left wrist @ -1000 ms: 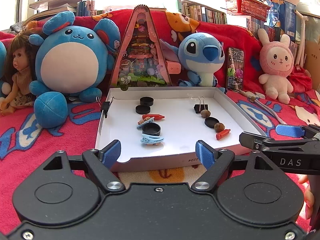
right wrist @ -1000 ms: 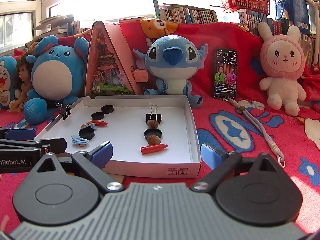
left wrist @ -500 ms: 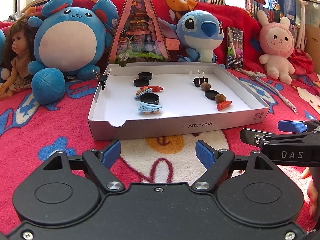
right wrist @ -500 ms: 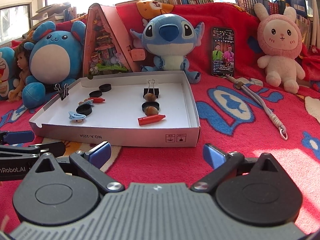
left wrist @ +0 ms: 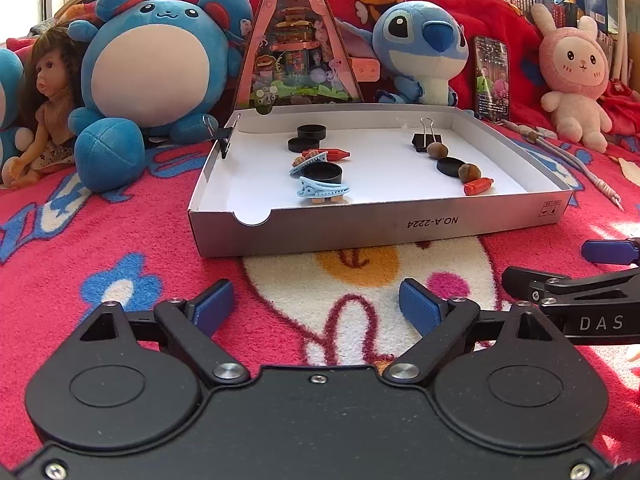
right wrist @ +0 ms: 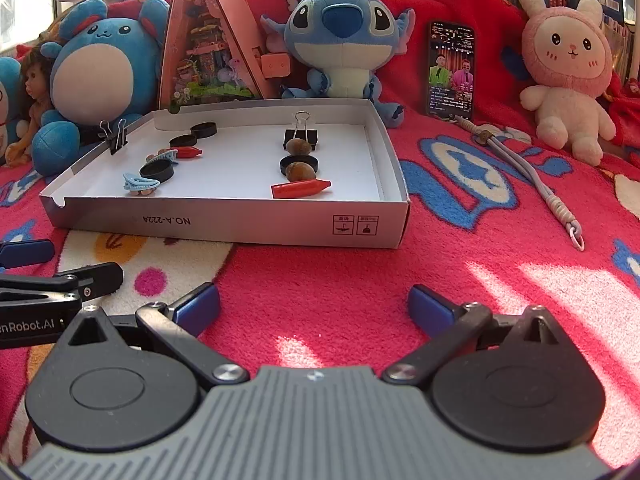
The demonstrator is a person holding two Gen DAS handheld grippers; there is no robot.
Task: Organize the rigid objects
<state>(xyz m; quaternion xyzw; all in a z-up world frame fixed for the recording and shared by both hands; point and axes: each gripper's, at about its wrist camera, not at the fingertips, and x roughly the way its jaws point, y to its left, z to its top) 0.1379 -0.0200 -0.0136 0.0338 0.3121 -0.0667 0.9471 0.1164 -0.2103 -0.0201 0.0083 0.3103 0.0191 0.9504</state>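
The left gripper is hovering over the red patterned blanket, short of the white cardboard tray. Its jaws are opening, and nothing is lying between its blue pads. The right gripper is hovering beside it over the same blanket, jaws spread wide and empty.

The tray is sitting ahead of both grippers, and it is holding the small objects in two loose rows:

- Left row: two black caps at the back, a red crayon-shaped piece, a larger black cap, and a blue hair clip nearest the front wall.
- Right row: a black binder clip standing upright, a brown nut touching it, a black cap, a second nut, and a red piece at the front.

A second binder clip is clamping the tray's left wall (handles pointing up).

Plush toys, a doll and a phone are lining the back.
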